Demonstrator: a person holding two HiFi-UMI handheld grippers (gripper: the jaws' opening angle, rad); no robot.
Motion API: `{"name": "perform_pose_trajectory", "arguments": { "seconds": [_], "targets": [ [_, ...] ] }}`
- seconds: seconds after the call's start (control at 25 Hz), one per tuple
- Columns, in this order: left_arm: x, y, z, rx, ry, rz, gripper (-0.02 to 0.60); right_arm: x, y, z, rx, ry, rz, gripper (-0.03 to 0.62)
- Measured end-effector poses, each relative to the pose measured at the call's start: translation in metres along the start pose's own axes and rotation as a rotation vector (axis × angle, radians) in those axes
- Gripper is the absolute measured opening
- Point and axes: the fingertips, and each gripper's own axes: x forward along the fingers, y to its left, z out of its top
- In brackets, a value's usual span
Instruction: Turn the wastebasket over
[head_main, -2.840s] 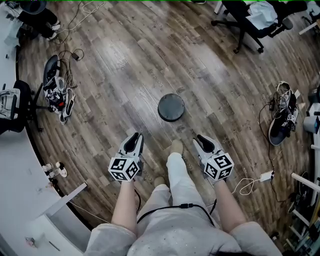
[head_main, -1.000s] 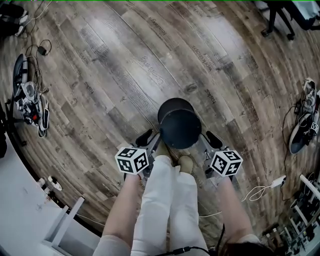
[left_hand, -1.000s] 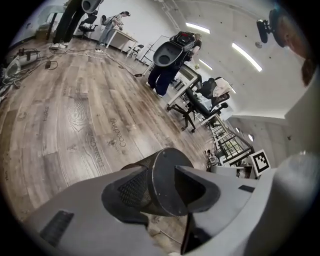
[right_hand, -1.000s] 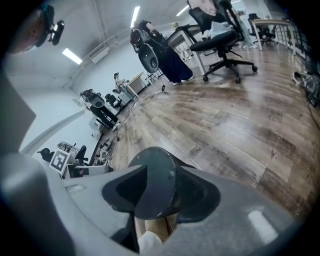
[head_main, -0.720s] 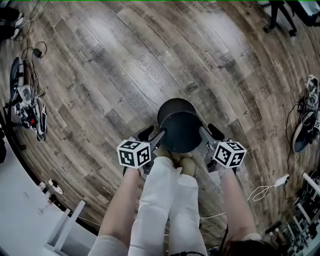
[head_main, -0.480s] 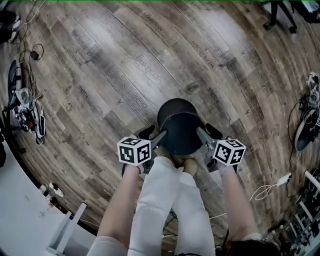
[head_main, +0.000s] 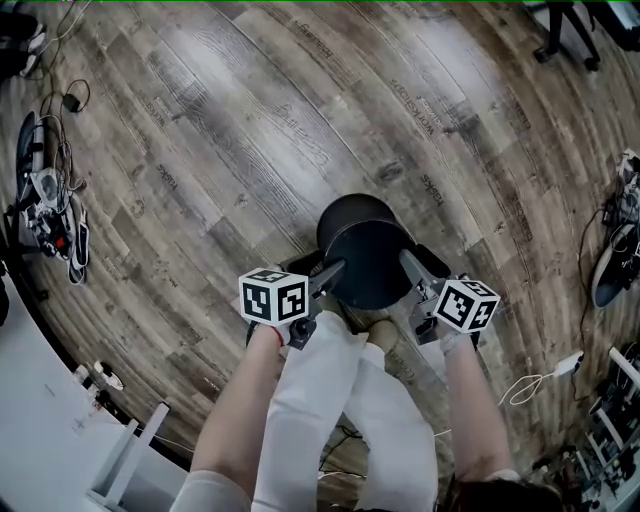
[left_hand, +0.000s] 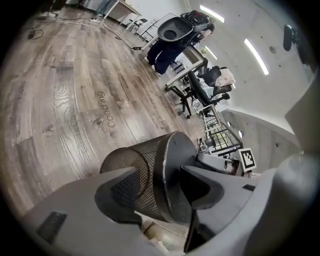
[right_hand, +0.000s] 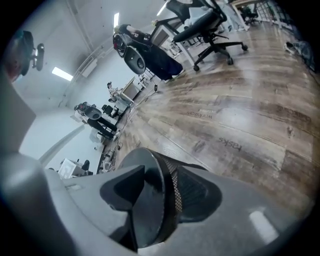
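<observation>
Wood floor (head_main: 250, 150) below, the wastebasket (head_main: 370, 265) runs its long axis away from you, near end ungripped between just-opened left tongs (left_hand: 160, 177) and just-narrowing right tongs (right_hand: 162, 175).

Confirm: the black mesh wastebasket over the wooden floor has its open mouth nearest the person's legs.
Wrong end. The black mesh wastebasket over the wooden floor has its solid closed base, not its open mouth, nearest the person's legs; the head and left gripper views show it.

Wood floor (head_main: 250, 150) ahead of the wastebasket (head_main: 365, 250) lies open. Cable clutter (head_main: 45, 200) far left, dark gear (head_main: 608, 275) far right, person's legs (head_main: 340, 400) close behind.
</observation>
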Motion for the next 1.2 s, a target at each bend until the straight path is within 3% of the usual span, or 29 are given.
{"name": "perform_pose_trajectory", "arguments": {
  "seconds": [0.24, 0.56, 0.68, 0.76, 1.0, 1.2],
  "targets": [
    [-0.004, -0.017, 0.038, 0.078, -0.105, 0.003, 0.23, -0.003, 0.001, 0.026, 0.057, -0.124, 0.012, 0.196],
    [-0.011, -0.04, 0.1, 0.337, -0.266, 0.017, 0.225, 0.005, 0.019, 0.08, -0.035, -0.311, 0.1, 0.199],
    [-0.01, -0.04, 0.087, 0.437, -0.269, 0.016, 0.225, 0.002, 0.015, 0.062, -0.073, -0.301, 0.121, 0.198],
    [-0.011, -0.043, 0.071, 0.463, -0.27, -0.008, 0.222, -0.007, 0.012, 0.046, -0.086, -0.289, 0.129, 0.198],
    [-0.022, -0.047, 0.021, 0.367, -0.236, -0.113, 0.219, -0.032, 0.0, -0.017, -0.132, -0.155, 0.148, 0.192],
    [-0.021, -0.054, -0.027, 0.436, -0.123, -0.167, 0.224, -0.048, -0.017, -0.064, -0.146, -0.046, 0.128, 0.192]
  ]
}}
